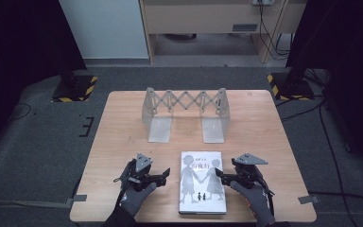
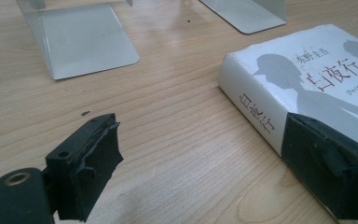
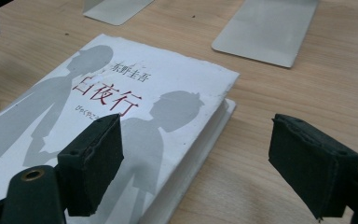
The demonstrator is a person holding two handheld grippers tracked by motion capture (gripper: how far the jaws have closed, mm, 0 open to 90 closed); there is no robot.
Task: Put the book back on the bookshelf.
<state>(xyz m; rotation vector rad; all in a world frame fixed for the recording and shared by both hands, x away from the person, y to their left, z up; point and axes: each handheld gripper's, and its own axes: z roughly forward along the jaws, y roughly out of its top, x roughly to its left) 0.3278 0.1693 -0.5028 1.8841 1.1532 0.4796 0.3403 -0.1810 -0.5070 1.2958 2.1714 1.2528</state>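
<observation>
A: How do the jaws stand?
B: Both pairs apart, gripping nothing. The left gripper (image 1: 166, 173) is just left of the book (image 1: 202, 182), the right gripper (image 1: 219, 175) at its right edge.
A: And the book?
B: Flat on the table (image 1: 123, 132), near the bookend rack (image 1: 185, 113).

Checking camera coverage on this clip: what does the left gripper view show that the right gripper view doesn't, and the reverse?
Left gripper view alone: the book's spine with its printed title, beside the left gripper, jaws open. Right gripper view alone: the book's page edge, with the cover slightly lifted above it, near the right gripper, jaws open. Both: the white cover with grey silhouettes and red characters, the metal bookend plates, the wooden table.
</observation>
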